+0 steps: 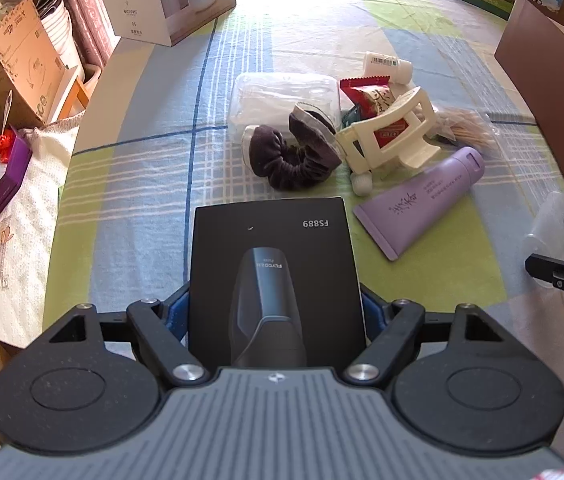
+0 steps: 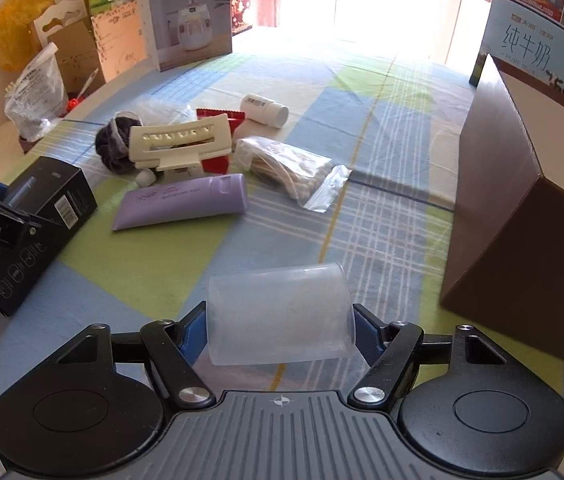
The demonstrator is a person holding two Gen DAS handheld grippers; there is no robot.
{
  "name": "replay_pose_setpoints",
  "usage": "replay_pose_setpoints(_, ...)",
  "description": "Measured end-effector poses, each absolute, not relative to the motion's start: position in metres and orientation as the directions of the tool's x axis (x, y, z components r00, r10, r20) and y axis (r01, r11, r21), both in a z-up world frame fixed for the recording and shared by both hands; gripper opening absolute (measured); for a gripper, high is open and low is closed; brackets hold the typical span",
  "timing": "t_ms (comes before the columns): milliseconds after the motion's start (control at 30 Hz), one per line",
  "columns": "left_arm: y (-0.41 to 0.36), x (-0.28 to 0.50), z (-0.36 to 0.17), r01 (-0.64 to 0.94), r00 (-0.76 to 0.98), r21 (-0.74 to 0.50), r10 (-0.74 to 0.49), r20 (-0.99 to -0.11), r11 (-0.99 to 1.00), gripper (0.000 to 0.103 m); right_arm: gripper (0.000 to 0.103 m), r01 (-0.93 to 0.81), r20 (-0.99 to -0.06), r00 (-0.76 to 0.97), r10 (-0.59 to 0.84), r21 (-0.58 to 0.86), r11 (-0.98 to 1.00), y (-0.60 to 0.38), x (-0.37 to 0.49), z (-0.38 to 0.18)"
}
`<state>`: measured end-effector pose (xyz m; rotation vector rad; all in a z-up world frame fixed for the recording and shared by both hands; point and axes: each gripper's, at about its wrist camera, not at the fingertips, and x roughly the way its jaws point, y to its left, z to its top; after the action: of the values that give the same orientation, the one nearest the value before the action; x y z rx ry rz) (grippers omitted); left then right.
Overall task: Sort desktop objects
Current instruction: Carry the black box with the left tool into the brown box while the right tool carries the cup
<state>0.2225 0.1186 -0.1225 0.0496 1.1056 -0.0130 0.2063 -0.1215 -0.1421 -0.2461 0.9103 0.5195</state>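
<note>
At the near edge of the table point(image 2: 242, 240), you have 2 things in hand. Your left gripper point(image 1: 276, 312) pinches the black box point(image 1: 274, 264) by its 2 long sides, blue pads flat against the card. The box looks stiff and light, with smooth printed faces that could slip, so a hold low on the sides near the closer end, as here, seems sound; squeeze too hard and the card may dent.

Your right gripper point(image 2: 280, 332) is closed on the clear cup point(image 2: 278, 312), which lies on its side between the pads with its wall bulging toward the lens. I judge it thin, very light and springy: it will flex under pressure and could pop out, so gentle force across the middle of the wall suits it best. Whether it is lifted off the cloth I cannot tell.

Beyond both grippers, toward the table's middle, the rest waits in a loose heap: the purple tube point(image 2: 180, 202), the cream clip point(image 2: 178, 144), the dark scrunchie point(image 1: 294, 156), the swab bag point(image 2: 290, 174) and the white bottle point(image 2: 264, 110). The brown box point(image 2: 522, 208) stands at the right edge, near the cup.
</note>
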Motion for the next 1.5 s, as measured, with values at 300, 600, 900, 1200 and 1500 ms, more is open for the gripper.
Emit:
replay_pose_setpoints(300, 0.1, 0.189, -0.094, 0.003, 0.478, 0.012, 0.009, -0.878, 1.0, 0.077, 0.07, -0.542, -0.787, 0.445, 0.428, 0.144, 0.828, -0.156, 0.194, -0.112)
replay_pose_setpoints(600, 0.034, 0.181, -0.039, 0.063, 0.563, -0.031, -0.061, -0.824, 0.998, 0.077, 0.07, -0.479, -0.737, 0.502, 0.453, 0.2, 0.855, -0.236, 0.188, -0.067)
replay_pose_setpoints(900, -0.074, 0.215, 0.011, 0.237, 0.625, -0.079, -0.214, -0.751, 0.968, 0.077, 0.07, -0.384, -0.663, 0.624, 0.414, 0.2, 0.901, -0.336, 0.207, -0.012)
replay_pose_setpoints(1200, -0.187, 0.276, 0.03, 0.353, 0.619, -0.119, -0.327, -0.714, 0.928, 0.077, 0.07, -0.28, -0.633, 0.72, 0.285, 0.11, 0.954, -0.416, 0.269, 0.012)
replay_pose_setpoints(1500, -0.262, 0.354, -0.007, 0.295, 0.566, -0.124, -0.278, -0.776, 0.947, 0.077, 0.07, -0.249, -0.707, 0.668, 0.233, 0.084, 0.965, -0.445, 0.329, -0.02)
